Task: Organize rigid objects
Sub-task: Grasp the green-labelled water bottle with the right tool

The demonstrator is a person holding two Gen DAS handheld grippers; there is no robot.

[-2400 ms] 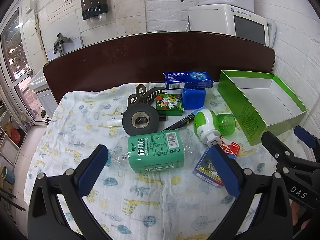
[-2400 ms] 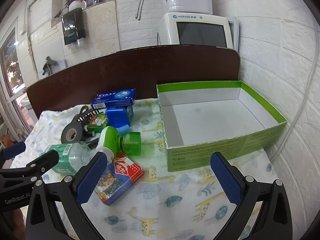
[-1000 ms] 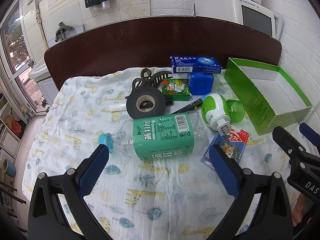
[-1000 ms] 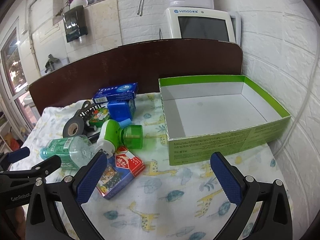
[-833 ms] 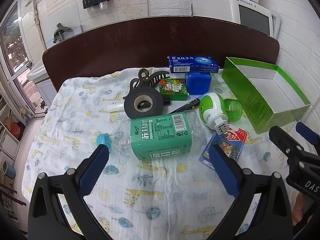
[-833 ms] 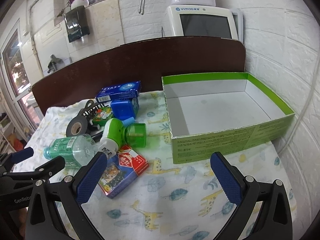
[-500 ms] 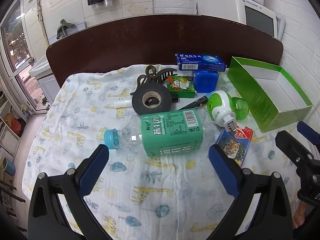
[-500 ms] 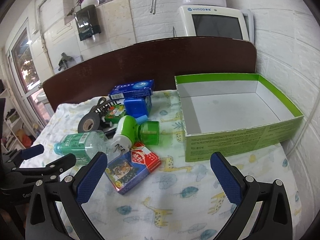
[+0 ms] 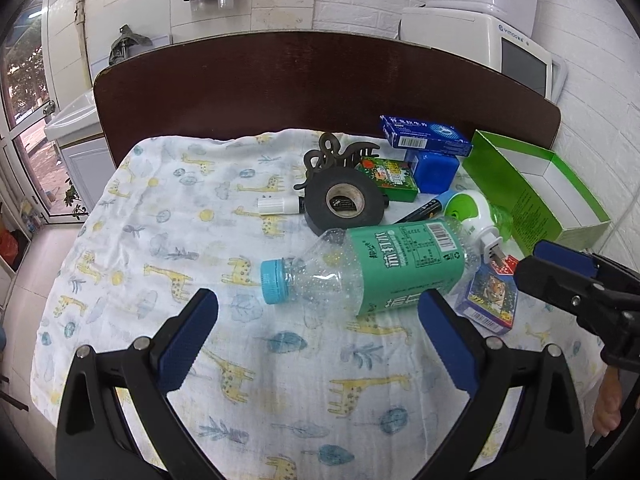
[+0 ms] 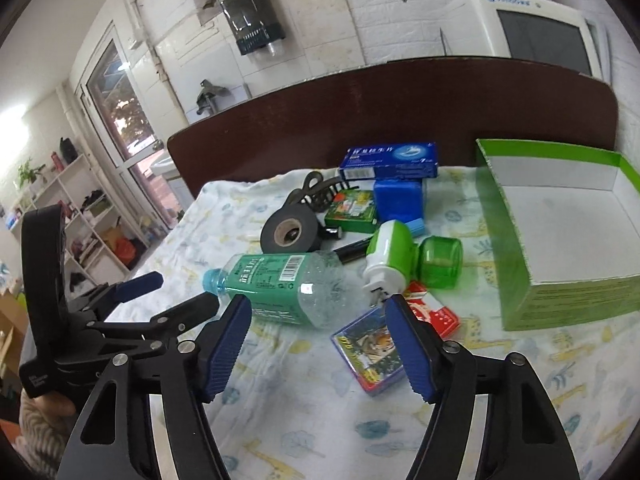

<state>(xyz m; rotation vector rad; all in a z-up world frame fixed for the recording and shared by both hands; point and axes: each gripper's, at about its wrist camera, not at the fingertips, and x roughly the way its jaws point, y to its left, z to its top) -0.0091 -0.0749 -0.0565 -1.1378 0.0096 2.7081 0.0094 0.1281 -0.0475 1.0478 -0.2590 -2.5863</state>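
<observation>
Both claws gape wide, gripping nothing: left claw [image 9: 318, 320] and right claw [image 10: 318, 336] hover just short of the bottle [image 9: 372, 268] lying sideways on the cloth [image 9: 168, 208], beside the green box [image 10: 560, 248].

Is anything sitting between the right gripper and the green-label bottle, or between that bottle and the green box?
Nothing lies between the right gripper and the bottle. Toward the green box, the green-and-white plug-in device and the card packs lie on the cloth between them.
</observation>
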